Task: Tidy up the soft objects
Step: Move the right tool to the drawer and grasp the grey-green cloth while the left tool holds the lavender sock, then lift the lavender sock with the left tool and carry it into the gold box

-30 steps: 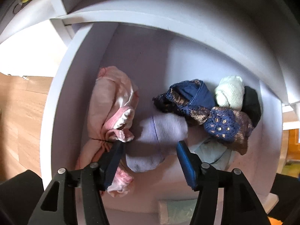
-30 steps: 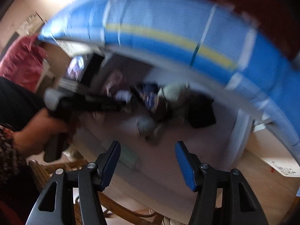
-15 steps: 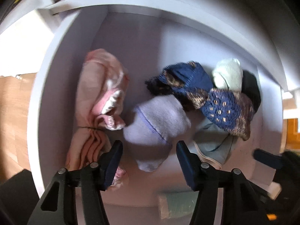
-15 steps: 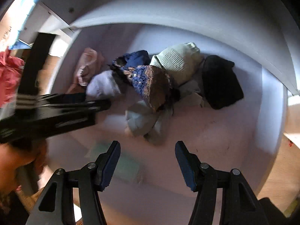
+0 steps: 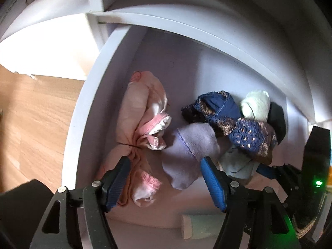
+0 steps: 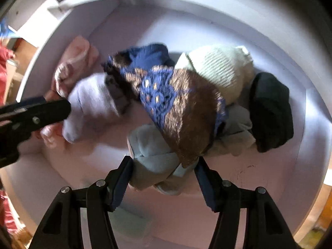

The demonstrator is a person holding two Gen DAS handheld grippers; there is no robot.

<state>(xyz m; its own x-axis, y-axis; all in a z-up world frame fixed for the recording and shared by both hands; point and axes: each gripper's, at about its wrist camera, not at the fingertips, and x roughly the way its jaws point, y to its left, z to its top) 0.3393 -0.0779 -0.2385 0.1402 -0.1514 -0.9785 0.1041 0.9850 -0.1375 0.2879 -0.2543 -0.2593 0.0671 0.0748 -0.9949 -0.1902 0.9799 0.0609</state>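
Right claw [image 6: 162, 174] straddles one pale-blue sock [image 6: 153, 153], closing.

Several soft items are held in a drawer [image 5: 87, 95]. A tied garment [image 5: 141, 128] is laid along its left wall, with a sock [image 5: 191, 151] just right of it. A lace piece [image 6: 172, 101] is draped over a folded cloth [image 6: 153, 151], with a knitted roll [image 6: 220, 70] behind and a dark bundle [image 6: 269, 112] at the right.
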